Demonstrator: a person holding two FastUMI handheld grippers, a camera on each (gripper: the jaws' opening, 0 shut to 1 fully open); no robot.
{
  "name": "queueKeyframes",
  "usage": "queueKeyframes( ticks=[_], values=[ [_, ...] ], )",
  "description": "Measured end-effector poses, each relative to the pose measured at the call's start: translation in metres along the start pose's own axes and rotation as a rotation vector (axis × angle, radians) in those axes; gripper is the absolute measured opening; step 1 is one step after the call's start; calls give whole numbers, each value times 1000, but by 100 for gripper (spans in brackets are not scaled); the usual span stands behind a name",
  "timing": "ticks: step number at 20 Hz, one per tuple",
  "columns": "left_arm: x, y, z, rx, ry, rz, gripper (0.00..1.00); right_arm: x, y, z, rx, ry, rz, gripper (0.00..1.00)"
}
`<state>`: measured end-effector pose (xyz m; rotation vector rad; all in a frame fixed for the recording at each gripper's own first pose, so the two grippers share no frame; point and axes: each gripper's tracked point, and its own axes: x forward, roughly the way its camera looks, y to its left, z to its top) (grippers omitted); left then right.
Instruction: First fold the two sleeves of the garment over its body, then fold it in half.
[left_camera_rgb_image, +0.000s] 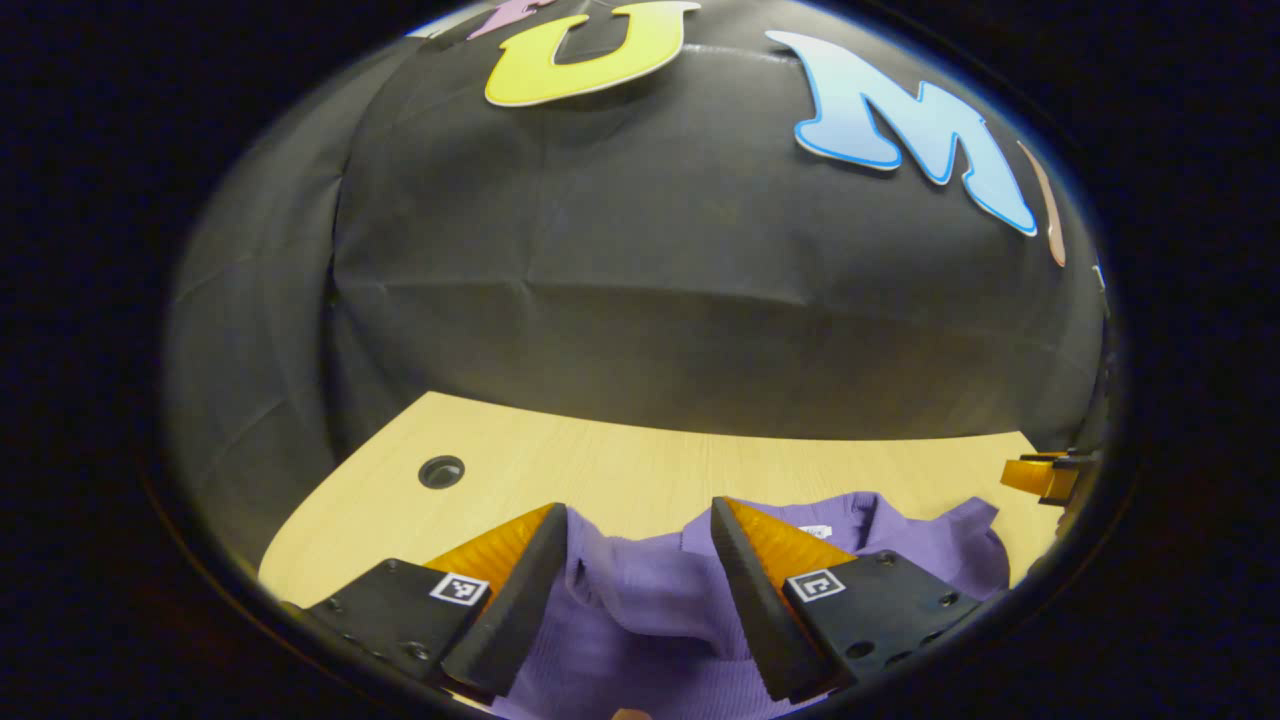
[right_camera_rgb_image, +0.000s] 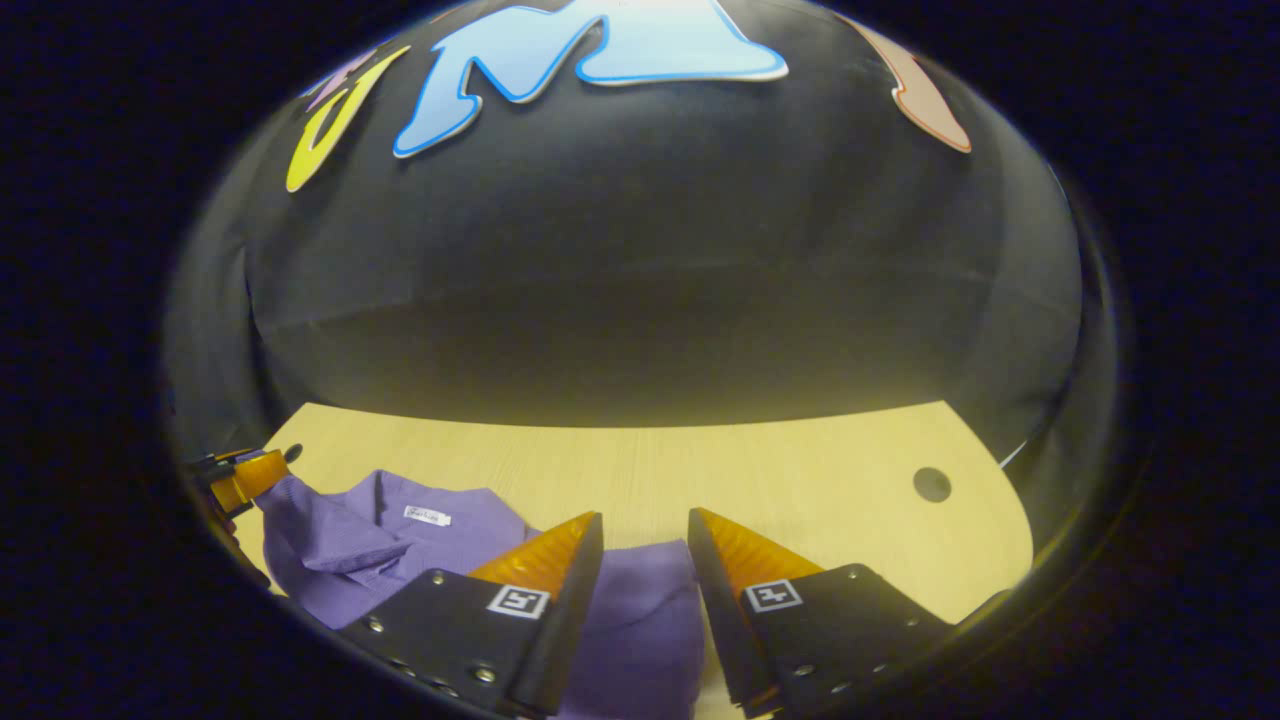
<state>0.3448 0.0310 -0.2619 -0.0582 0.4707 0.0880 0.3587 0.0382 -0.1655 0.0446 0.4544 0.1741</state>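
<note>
A pale wooden table (left_camera_rgb_image: 640, 470) filled the lower part of the left gripper view, with a round cable hole (left_camera_rgb_image: 441, 471) near its far left corner. Behind it hung the black cloth wall (left_camera_rgb_image: 680, 300), creased and drooping to the table's back edge. In the right gripper view the hole (right_camera_rgb_image: 931, 485) sat near the table's far right corner.

Small white neck label (right_camera_rgb_image: 427, 516) is showing on the purple garment (right_camera_rgb_image: 350, 545), its print too small to read. In the left gripper view the same label (left_camera_rgb_image: 816, 531) is lying at the collar, also unreadable. Square black-and-white marker tags (left_camera_rgb_image: 459, 588) are sitting on the gripper fingers, carrying no letters.
</note>
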Motion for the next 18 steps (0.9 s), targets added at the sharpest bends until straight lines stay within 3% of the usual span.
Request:
queueKeyframes(
  ticks=[1, 3, 10, 18],
  values=[
    [-7, -3, 4, 1, -12, -15, 95, -9, 0, 7, -7, -23, -12, 70],
    [-24, -4, 15, 3, -39, -29, 96, -31, 2, 23, -21, -68, -35, 82],
    [-108, 3, 62, -29, -159, -105, 96, -141, 31, 61, -99, -219, -96, 82],
    [-230, 34, 82, -12, -272, -157, 94, -275, 75, 53, -80, -330, -138, 82]
  ],
)
